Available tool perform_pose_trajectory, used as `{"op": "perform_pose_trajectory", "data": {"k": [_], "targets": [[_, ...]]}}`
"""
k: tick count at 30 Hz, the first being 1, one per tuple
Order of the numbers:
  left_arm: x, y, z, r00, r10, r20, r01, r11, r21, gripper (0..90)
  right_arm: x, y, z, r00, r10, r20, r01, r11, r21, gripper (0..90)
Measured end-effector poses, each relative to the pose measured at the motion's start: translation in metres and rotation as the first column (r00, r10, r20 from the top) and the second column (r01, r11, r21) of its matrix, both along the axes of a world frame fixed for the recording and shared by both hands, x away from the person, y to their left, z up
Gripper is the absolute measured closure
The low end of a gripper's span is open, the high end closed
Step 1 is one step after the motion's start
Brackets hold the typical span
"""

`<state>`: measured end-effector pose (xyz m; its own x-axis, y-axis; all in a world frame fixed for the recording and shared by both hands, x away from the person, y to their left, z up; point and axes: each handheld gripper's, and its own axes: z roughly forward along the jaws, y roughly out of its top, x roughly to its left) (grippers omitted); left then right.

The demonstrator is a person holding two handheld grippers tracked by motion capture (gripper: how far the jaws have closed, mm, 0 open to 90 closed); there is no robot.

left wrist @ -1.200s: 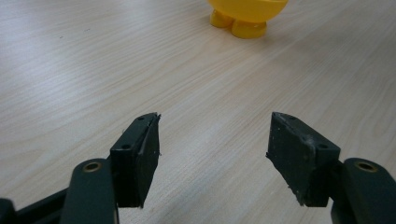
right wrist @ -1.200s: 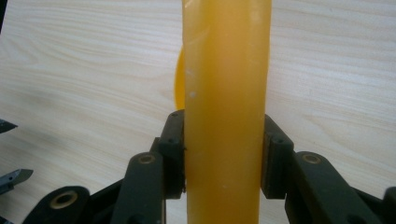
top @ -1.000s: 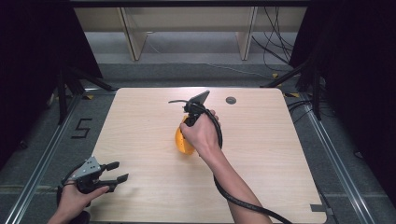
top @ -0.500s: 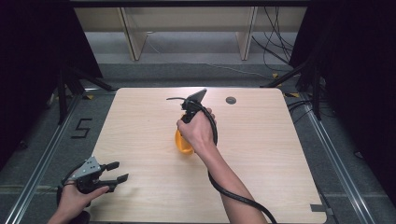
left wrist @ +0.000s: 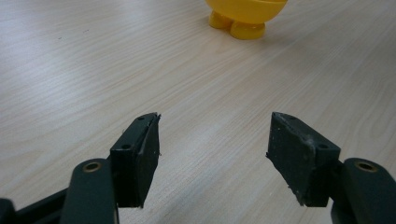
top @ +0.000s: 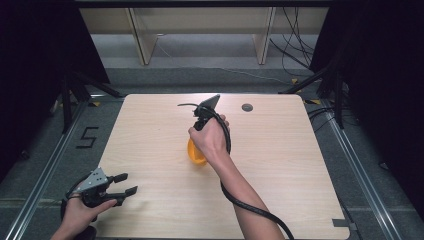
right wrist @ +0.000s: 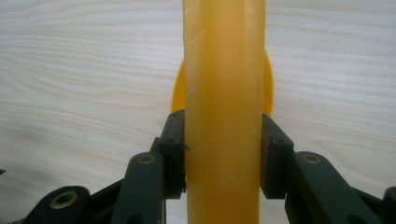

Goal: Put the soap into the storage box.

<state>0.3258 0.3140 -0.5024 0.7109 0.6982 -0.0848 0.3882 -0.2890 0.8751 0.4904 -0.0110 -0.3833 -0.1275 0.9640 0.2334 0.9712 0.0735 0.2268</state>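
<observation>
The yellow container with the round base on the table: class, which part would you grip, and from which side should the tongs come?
Grip the upright yellow body above its round base, coming from above. Its straight, parallel sides fit between two pads, as the right tongs show, shut on it from both sides. The left tongs rest open, apart.

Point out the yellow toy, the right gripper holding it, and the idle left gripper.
yellow toy [right wrist: 224,93]: right gripper view, on its tall middle part.
right gripper [right wrist: 223,161]: right gripper view, midway between its fingertips.
left gripper [left wrist: 215,149]: left gripper view, midway between its open fingertips.
</observation>
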Motion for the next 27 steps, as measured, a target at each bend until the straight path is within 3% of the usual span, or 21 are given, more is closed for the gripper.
{"op": "perform_pose_trajectory", "data": {"k": [3, 5, 6, 9, 11, 17, 19, 21, 25, 26, 27], "targets": [[0.001, 0.0, 0.0, 1.0, -0.004, 0.001, 0.004, 1.0, 0.003, 33.6, 0.001, 0.0, -0.001, 0.9996, 0.027, 0.012, -0.027, 0.9996, -0.008, 61.6], [0.001, 0.0, 0.0, 1.0, -0.006, 0.002, 0.006, 1.0, 0.001, 33.6, 0.002, 0.004, -0.001, 0.9996, -0.028, -0.009, 0.028, 0.9996, -0.008, 61.6], [0.001, 0.001, 0.0, 1.0, -0.006, 0.002, 0.006, 1.0, 0.002, 33.6, 0.002, 0.001, -0.003, 0.9999, 0.012, 0.003, -0.012, 0.9998, -0.014, 61.6], [0.001, 0.001, 0.0, 1.0, -0.008, 0.004, 0.008, 1.0, 0.002, 33.6, 0.004, 0.003, -0.006, 1.0, -0.008, -0.004, 0.008, 0.9999, -0.014, 61.6], [0.001, 0.001, 0.0, 1.0, -0.007, 0.001, 0.007, 1.0, 0.001, 33.6, 0.005, 0.003, -0.008, 0.9999, 0.01, 0.007, -0.01, 0.9995, -0.031, 61.6], [0.001, 0.0, -0.001, 1.0, -0.008, 0.0, 0.008, 1.0, 0.001, 33.6, 0.007, 0.005, -0.013, 0.9994, -0.029, -0.018, 0.028, 0.999, -0.034, 61.6], [0.001, 0.001, 0.0, 1.0, -0.007, -0.002, 0.007, 1.0, 0.002, 33.6, 0.008, 0.004, -0.015, 0.9999, 0.008, -0.01, -0.008, 0.9993, -0.038, 61.6], [0.001, 0.001, 0.0, 1.0, -0.007, -0.002, 0.007, 1.0, 0.003, 33.6, 0.009, 0.006, -0.017, 0.9994, -0.023, -0.025, 0.022, 0.9992, -0.032, 61.6], [0.001, 0.001, 0.0, 1.0, -0.008, -0.001, 0.008, 1.0, -0.001, 33.6, 0.01, 0.007, -0.021, 0.9998, -0.001, -0.02, 0.0, 0.9987, -0.051, 61.6], [0.001, 0.001, 0.0, 1.0, -0.008, 0.0, 0.008, 1.0, -0.001, 33.6, 0.01, 0.011, -0.021, 0.9973, -0.058, -0.045, 0.056, 0.9978, -0.036, 61.5], [0.001, 0.001, 0.0, 1.0, -0.008, -0.001, 0.008, 1.0, -0.001, 33.5, 0.011, 0.008, -0.023, 0.9994, -0.024, -0.024, 0.023, 0.9988, -0.044, 61.6]]}}
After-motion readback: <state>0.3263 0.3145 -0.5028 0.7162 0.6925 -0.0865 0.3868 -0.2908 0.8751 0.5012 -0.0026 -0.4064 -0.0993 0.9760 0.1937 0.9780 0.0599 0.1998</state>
